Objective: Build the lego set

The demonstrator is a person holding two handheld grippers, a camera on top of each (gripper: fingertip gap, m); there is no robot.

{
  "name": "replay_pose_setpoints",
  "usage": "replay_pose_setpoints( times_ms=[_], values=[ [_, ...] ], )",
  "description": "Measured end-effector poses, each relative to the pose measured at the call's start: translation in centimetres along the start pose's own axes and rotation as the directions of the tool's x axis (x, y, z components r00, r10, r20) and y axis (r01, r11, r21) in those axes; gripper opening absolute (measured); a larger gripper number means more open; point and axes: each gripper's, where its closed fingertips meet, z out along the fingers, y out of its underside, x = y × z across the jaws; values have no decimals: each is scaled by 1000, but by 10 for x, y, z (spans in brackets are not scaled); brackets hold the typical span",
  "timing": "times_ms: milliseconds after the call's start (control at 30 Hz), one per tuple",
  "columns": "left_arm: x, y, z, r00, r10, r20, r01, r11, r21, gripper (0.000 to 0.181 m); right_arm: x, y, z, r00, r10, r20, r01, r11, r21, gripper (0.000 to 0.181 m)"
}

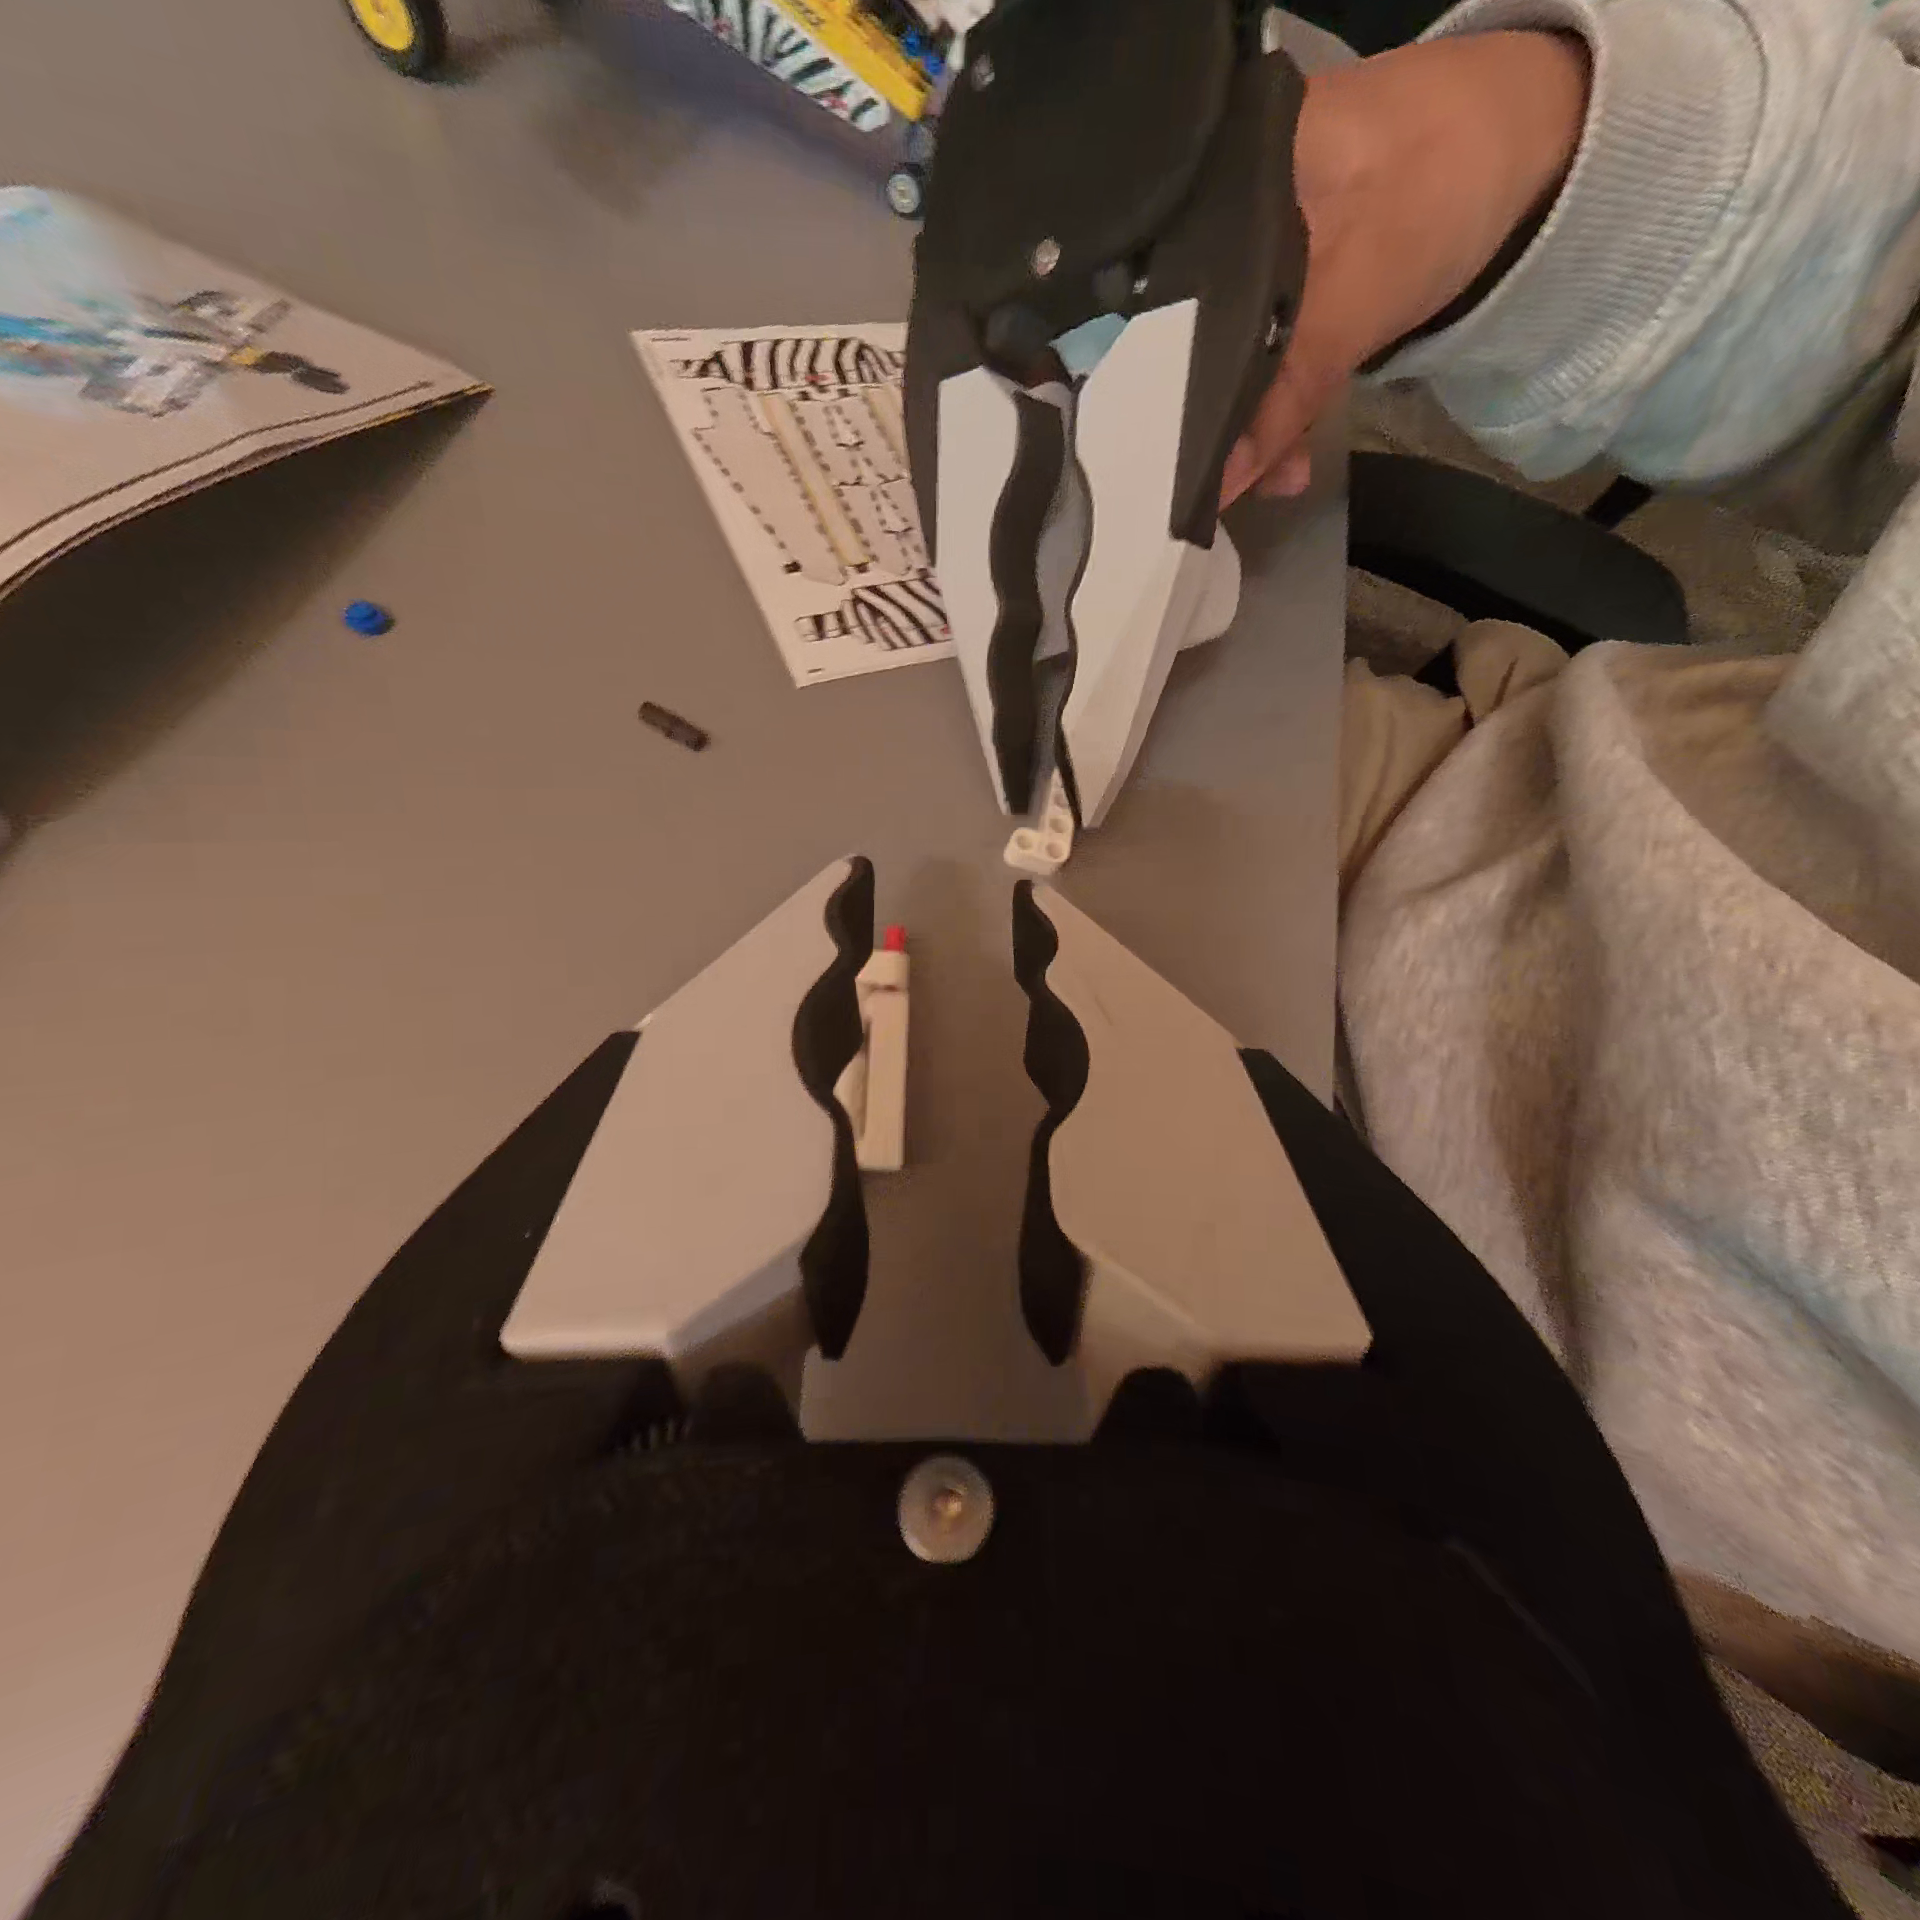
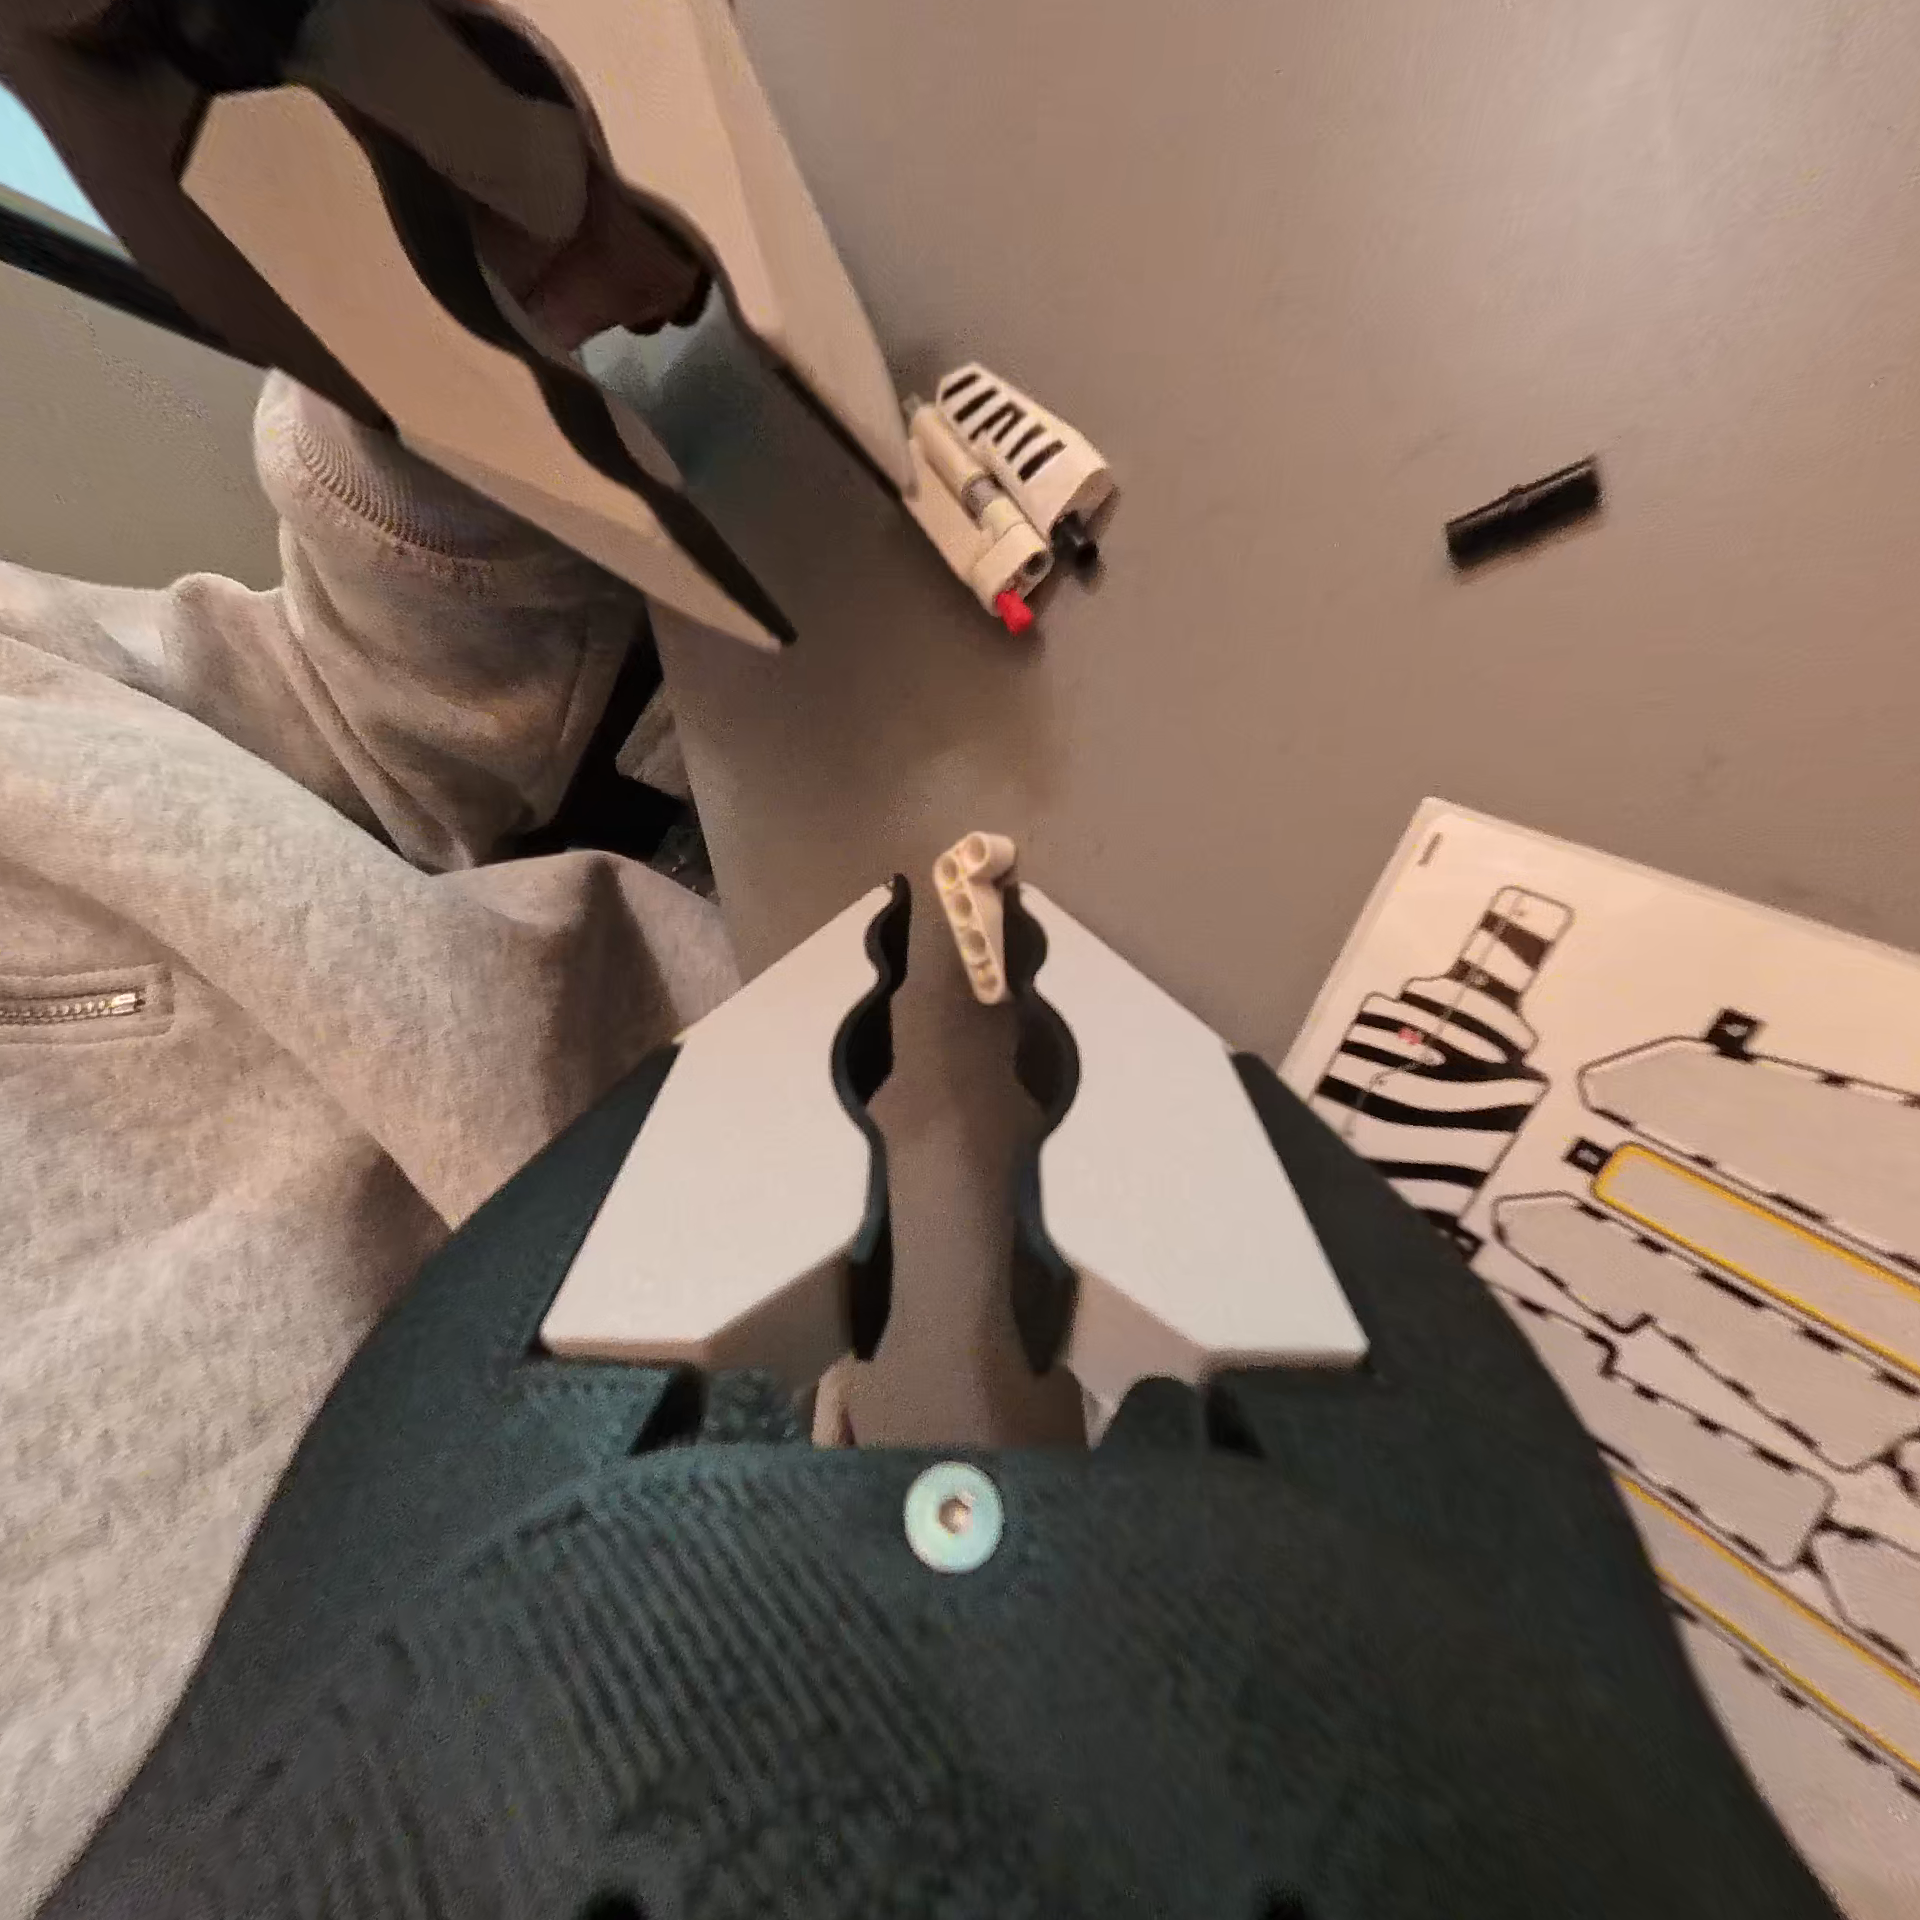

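Observation:
My left gripper point(image 1: 940, 881) is open and low over the grey table point(image 1: 520, 935). A small white assembly with a red pin point(image 1: 883, 1039) lies between its jaws, against the left finger. In the right wrist view this assembly point(image 2: 1023, 488) shows a zebra-striped panel and touches one finger of the left gripper point(image 2: 840, 561). My right gripper point(image 2: 962, 889) is open. A white angled beam with holes point(image 2: 977, 914) sits between its tips, against the right finger. In the left wrist view the right gripper point(image 1: 1042, 812) points down at my left fingertips, and the beam point(image 1: 1039, 844) pokes out below it.
A sticker sheet with zebra stripes point(image 1: 810, 499) point(image 2: 1610, 1195) lies beside the grippers. An instruction booklet point(image 1: 156, 395), a blue stud point(image 1: 367, 618) and a black pin point(image 1: 673, 725) point(image 2: 1522, 511) lie to the left. A yellow-wheeled striped model point(image 1: 810, 52) stands at the back. The table edge point(image 1: 1340, 727) is close on the right, by a person's grey sweater.

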Motion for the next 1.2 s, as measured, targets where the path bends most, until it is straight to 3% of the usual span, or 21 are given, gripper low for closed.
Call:
replay_pose_setpoints(
  times_ms=[167,367,467,667,767,867,933,1000,1100,1200],
  values=[
    [-15,8,-12,998,-43,49,44,999,-3,27,5,-10,-13,997,-49,-61,54,996,72,29],
    [-31,41,-6,986,-107,128,128,977,-168,43,-15,-30,-29,949,-248,-195,288,932,221,32],
    [-27,42,-6,985,-129,115,148,972,-180,42,-19,-30,-18,891,-327,-316,398,897,194,29],
    [11,49,-10,965,-259,-36,237,925,-297,36,-22,-20,9,771,-411,-487,515,852,97,31],
    [25,46,-8,961,-260,-93,220,924,-312,35,-22,-21,17,664,-470,-581,597,801,35,36],
    [24,42,-11,964,-251,-94,214,932,-293,31,-16,-24,19,481,-589,-649,690,711,-134,40],
    [17,42,-18,968,-243,-55,219,936,-276,30,-13,-28,19,356,-668,-653,731,634,-250,41],
    [6,39,-24,972,-235,-10,226,944,-240,30,-10,-33,17,291,-704,-648,741,594,-313,42],
    [0,31,-27,973,-233,1,229,956,-182,33,-8,-38,21,379,-702,-603,733,625,-268,49],
    [0,37,-20,973,-231,4,226,951,-212,37,0,-45,24,496,-707,-503,727,655,-204,55]
  ],
)
